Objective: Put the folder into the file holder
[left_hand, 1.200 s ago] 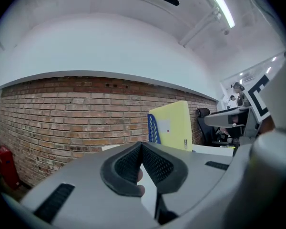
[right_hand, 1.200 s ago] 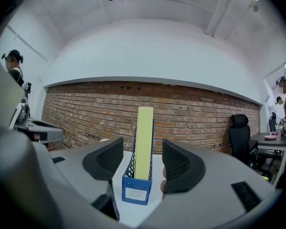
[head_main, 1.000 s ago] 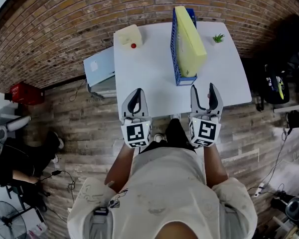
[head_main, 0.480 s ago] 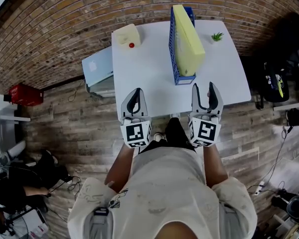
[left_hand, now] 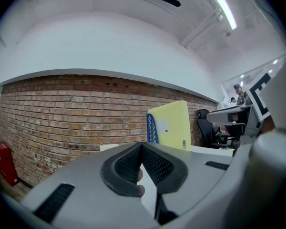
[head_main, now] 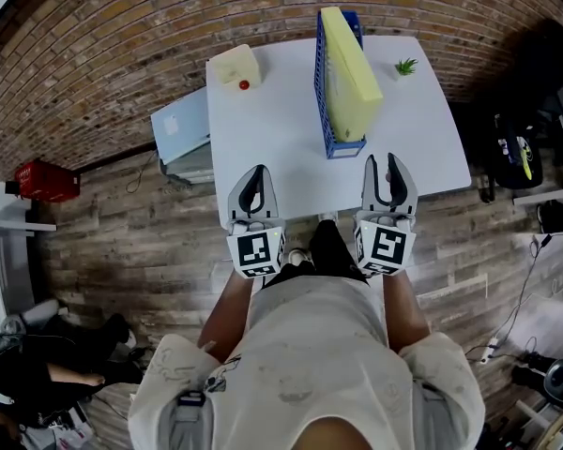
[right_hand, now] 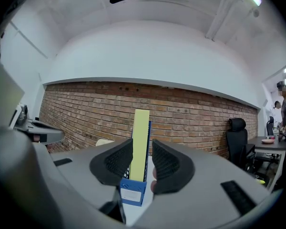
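Observation:
A yellow folder (head_main: 347,68) stands upright inside the blue file holder (head_main: 321,92) on the white table (head_main: 263,139). Both grippers hover at the table's near edge, well short of the holder. My left gripper (head_main: 254,187) is shut, its pads meeting with nothing between them (left_hand: 141,144). My right gripper (head_main: 387,172) is closing, and a gap still shows between its pads (right_hand: 143,151) with nothing in it. Through that gap, in the right gripper view, the folder (right_hand: 140,142) and the holder (right_hand: 132,192) appear straight ahead. In the left gripper view the folder (left_hand: 171,125) stands ahead to the right.
A cream box (head_main: 239,67) with a red knob sits at the table's far left corner, and a small green plant (head_main: 405,66) at the far right. A silver laptop (head_main: 180,125) lies left of the table. A brick wall backs the table, and dark bags (head_main: 521,157) lie to the right.
My right gripper's jaws have narrowed from wide open. Both grippers stay at the table's near edge. A person at the lower left has shifted.

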### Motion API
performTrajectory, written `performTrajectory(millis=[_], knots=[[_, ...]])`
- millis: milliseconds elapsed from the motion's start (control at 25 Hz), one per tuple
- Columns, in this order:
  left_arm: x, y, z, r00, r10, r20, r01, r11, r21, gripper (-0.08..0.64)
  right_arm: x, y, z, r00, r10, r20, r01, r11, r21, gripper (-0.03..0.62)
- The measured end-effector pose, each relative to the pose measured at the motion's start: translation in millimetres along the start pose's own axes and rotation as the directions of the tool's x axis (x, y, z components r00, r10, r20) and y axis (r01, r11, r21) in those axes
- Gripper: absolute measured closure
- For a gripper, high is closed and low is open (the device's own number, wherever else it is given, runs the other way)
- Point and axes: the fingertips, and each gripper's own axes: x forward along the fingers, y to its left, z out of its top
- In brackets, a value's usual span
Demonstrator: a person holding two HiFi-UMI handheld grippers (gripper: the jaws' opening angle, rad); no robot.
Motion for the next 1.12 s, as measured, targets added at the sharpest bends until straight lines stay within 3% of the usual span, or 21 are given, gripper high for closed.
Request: performTrajectory(millis=[400, 1120], knots=[[2, -6, 7, 1.000, -0.009, 0.015, 0.009, 1.000, -0.020, 0.552, 3, 1, -3, 1.000, 0.001, -0.016, -0.001, 1.000, -0.019, 0.572], [5, -2, 11, 1.000, -0.011, 0.012, 0.011, 1.000, 0.001, 0.552, 6, 0, -2, 0.999, 0.011, -0.034, -0.012, 1.000, -0.022, 0.572]])
